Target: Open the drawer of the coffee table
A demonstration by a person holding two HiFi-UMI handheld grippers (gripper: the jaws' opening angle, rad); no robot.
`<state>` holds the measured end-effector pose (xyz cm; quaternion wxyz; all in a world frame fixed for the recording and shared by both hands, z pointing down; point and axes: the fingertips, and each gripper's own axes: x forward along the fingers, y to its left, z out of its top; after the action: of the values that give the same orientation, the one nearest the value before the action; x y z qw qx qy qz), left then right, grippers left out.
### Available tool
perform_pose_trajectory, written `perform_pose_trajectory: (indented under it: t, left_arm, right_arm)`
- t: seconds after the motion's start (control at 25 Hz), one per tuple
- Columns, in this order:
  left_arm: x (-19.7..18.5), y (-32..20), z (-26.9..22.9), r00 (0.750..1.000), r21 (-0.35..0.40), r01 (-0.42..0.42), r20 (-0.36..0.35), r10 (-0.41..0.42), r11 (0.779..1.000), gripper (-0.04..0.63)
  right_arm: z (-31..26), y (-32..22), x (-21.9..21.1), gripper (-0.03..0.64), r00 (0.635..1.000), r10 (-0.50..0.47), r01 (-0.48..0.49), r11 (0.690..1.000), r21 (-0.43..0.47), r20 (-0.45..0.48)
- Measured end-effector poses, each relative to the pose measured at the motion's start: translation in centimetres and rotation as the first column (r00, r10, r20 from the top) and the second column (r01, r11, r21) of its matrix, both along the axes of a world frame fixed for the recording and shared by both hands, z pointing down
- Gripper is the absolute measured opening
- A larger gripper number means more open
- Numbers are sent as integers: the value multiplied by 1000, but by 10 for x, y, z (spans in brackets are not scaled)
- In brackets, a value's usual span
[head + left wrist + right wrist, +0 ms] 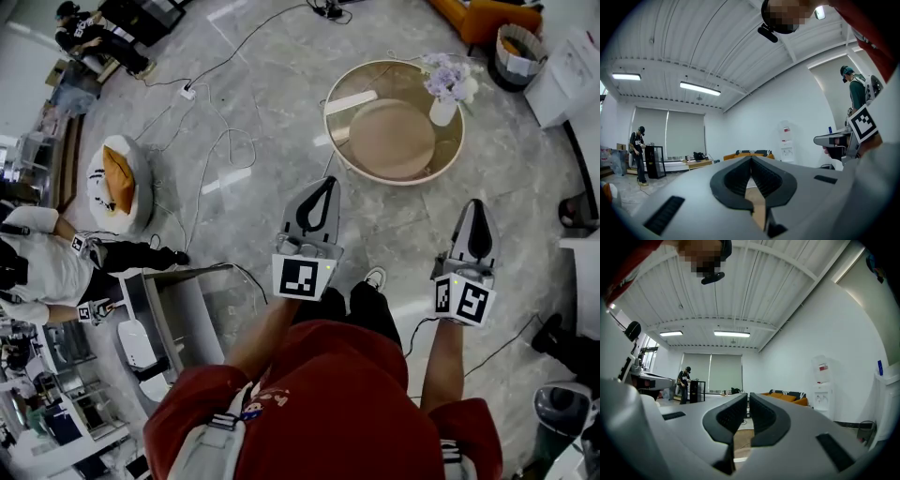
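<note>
Ahead of left gripper (324,184), well apart: coffee table (384,141).

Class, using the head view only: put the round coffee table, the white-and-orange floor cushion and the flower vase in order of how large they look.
1. round coffee table: largest by far.
2. white-and-orange floor cushion: clearly smaller.
3. flower vase: smallest, even though it stands on the table, slightly nearer the camera.
</note>
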<state>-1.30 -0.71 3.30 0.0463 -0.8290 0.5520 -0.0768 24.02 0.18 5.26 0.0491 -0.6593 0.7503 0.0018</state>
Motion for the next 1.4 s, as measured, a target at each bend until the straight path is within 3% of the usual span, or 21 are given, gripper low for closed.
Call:
perform_pose_trajectory:
  t: [0.2, 0.32, 0.4, 0.6, 0.76, 0.96, 1.2, 1.4]
  left_arm:
    - [-14, -29, 43, 999, -56, -37, -9, 37, 998, 14]
    - [-22, -43, 95, 997, -126, -74, -14, 73, 989, 14]
    - [-28, -54, 135, 995, -134, -99, -1, 100, 986, 14]
    - [-47, -65, 220, 982, 5, -189, 28, 188, 982, 14]
    - [-75, -73, 325, 983, -14, -178, 34, 178, 984, 14]
    - [-95, -86, 455, 993, 15, -118, -10, 118, 993, 14]
    - [-109, -105, 600, 998, 71, -57, -31, 59, 996, 14]
    - [-105, -117, 699, 998, 119, -54, -28, 58, 991, 14]
  right_arm:
    - [34, -22, -27, 26, 1000, 3, -4, 999, -50, -30]
    - [77, -30, -48, 26, 1000, 12, -15, 995, -103, -29]
    - [119, -35, -63, 26, 1000, 19, -22, 989, -148, -17]
    - [241, -37, -105, 26, 999, 23, -33, 971, -235, -46]
    - [351, -47, -138, 26, 998, 30, -44, 966, -255, -61]
    - [495, -55, -160, 26, 990, -40, 1, 961, -276, -136]
    - [636, -80, -164, 26, 986, -56, 19, 972, -233, -155]
    - [729, -113, -168, 26, 984, -60, 31, 985, -168, -167]
